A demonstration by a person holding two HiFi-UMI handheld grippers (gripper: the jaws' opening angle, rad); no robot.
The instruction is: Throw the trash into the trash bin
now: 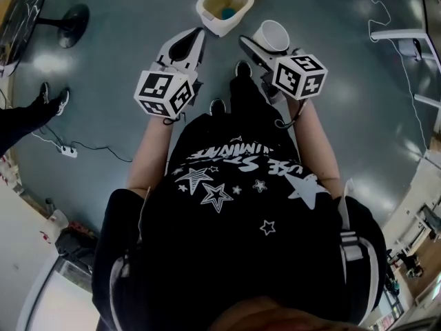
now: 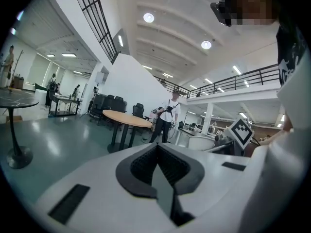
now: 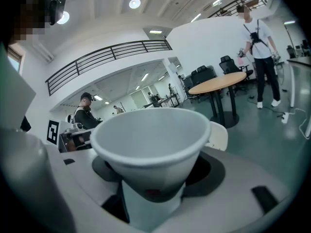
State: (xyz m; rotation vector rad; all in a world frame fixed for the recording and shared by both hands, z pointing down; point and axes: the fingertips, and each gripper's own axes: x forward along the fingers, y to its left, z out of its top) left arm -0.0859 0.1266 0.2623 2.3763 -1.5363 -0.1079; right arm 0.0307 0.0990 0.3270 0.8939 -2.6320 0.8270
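A cream trash bin (image 1: 219, 9) stands open on the grey floor at the top middle of the head view, with something blue inside it. My right gripper (image 1: 258, 44) is shut on a white paper cup (image 1: 273, 35), which it holds upright just right of the bin. In the right gripper view the paper cup (image 3: 150, 135) fills the middle, wedged between the jaws of the right gripper (image 3: 154, 191). My left gripper (image 1: 198, 37) hangs left of the bin, jaws together and empty. In its own view the left gripper (image 2: 160, 166) has its dark pads meeting.
My shoes (image 1: 242, 68) are on the floor below the bin. A black table base (image 1: 72, 26) and another person's shoes (image 1: 52, 99) lie at the left, with a power strip (image 1: 69, 152) and cable. A round wooden table (image 2: 127, 119) and a standing person (image 2: 169, 116) are further off.
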